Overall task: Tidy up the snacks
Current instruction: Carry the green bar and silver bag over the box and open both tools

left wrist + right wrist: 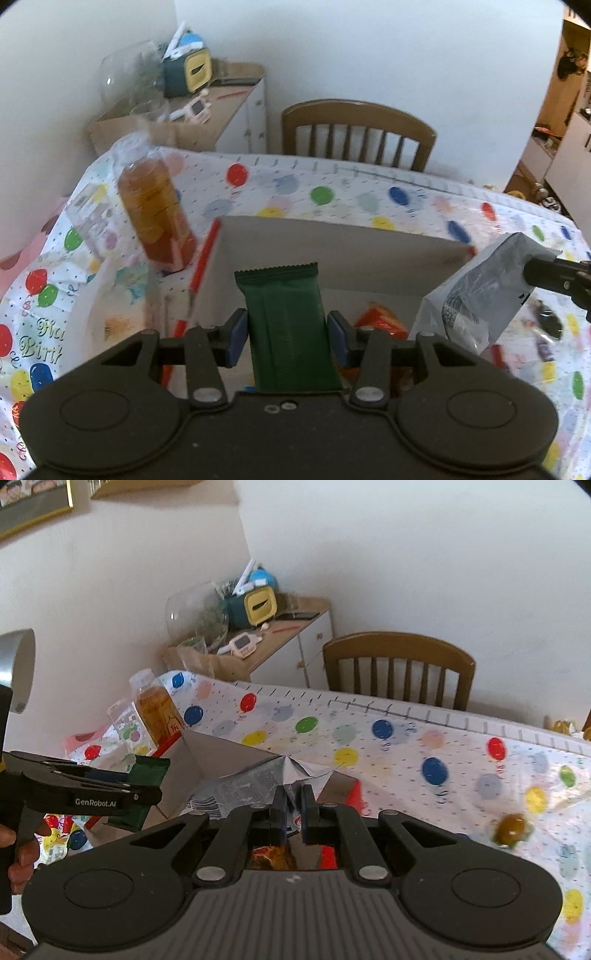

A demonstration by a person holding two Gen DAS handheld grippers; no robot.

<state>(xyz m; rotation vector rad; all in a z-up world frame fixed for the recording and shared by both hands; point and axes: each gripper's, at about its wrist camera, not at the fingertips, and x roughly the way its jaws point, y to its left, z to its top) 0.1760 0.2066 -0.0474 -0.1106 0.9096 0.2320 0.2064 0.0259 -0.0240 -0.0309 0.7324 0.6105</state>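
Both tongs clamped on snack packets.

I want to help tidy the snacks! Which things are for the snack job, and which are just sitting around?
For the job:
green snack bar in the left gripper
silver packet in the right gripper
cardboard box
orange packet inside it

Just sitting around:
juice bottle
wooden chair
glass bowl
side cabinet

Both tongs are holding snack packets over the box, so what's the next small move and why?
Probably lower the left tongs and release the green packet into the cardboard box. It already hangs above the open box, where an orange snack lies, while the right tongs grip the silver bag at the box's edge.
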